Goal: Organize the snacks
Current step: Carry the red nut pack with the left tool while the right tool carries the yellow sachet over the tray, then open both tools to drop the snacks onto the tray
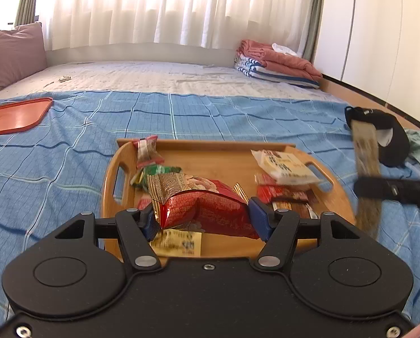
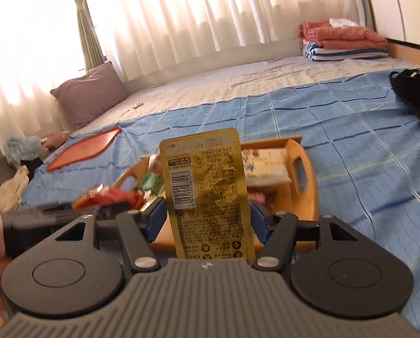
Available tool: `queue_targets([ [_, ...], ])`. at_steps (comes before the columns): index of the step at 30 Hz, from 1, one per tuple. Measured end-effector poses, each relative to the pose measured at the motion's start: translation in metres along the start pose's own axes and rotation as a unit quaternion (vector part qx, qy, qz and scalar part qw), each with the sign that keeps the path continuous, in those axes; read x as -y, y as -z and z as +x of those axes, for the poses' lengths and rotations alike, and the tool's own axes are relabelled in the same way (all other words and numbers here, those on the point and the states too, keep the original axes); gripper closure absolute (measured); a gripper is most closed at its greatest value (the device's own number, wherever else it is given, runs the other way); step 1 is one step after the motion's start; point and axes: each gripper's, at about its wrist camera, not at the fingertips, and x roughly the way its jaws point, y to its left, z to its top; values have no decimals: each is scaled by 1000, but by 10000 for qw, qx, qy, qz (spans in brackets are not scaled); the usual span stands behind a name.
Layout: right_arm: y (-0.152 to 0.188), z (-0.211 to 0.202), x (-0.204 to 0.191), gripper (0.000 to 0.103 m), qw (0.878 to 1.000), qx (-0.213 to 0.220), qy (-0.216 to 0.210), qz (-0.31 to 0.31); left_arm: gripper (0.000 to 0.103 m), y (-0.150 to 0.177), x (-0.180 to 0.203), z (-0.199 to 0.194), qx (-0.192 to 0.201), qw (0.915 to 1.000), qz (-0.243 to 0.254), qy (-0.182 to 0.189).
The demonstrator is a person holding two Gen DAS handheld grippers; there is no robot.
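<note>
So I'm running both grippers over the bed right now. My left gripper (image 1: 203, 219) is squeezing a puffy red snack bag (image 1: 207, 211) between its blue pads, jaws about halfway apart, and it's hanging just above the near end of the wooden tray (image 1: 111, 186). My right gripper (image 2: 207, 219) is gripping a flat gold pouch (image 2: 207, 194) upright by its 2 side edges, printed back facing the camera. The tray is sitting on the blue checked sheet (image 1: 55, 169), still loaded with a white packet (image 1: 283, 164), a green one (image 1: 153, 173) and other small wrappers. An orange tray (image 1: 12, 115) is lying well off to the left.
</note>
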Motion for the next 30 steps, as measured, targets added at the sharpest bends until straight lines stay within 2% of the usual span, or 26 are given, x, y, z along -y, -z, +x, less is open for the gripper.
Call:
queue_targets([
  [7,-33,66,0,38,9979,-475,-159,400,41,0,-11,30,-109,9998,-171,-75],
  [14,-31,121,-5,38,9945,-927,-53,493,41,7,-15,50,-199,9997,-115,-12],
  [25,-20,160,-18,38,9918,-1250,125,224,40,19,-17,65,-360,9993,63,-70],
  [27,-17,162,-18,38,9913,-1282,112,266,37,20,-17,64,-328,9994,88,-102],
  [29,-15,163,-18,37,9913,-1284,92,289,22,20,-16,63,-283,9994,150,-165],
  [30,-15,163,-18,36,9914,-1273,101,289,19,20,-14,61,-240,9993,187,-216],
])
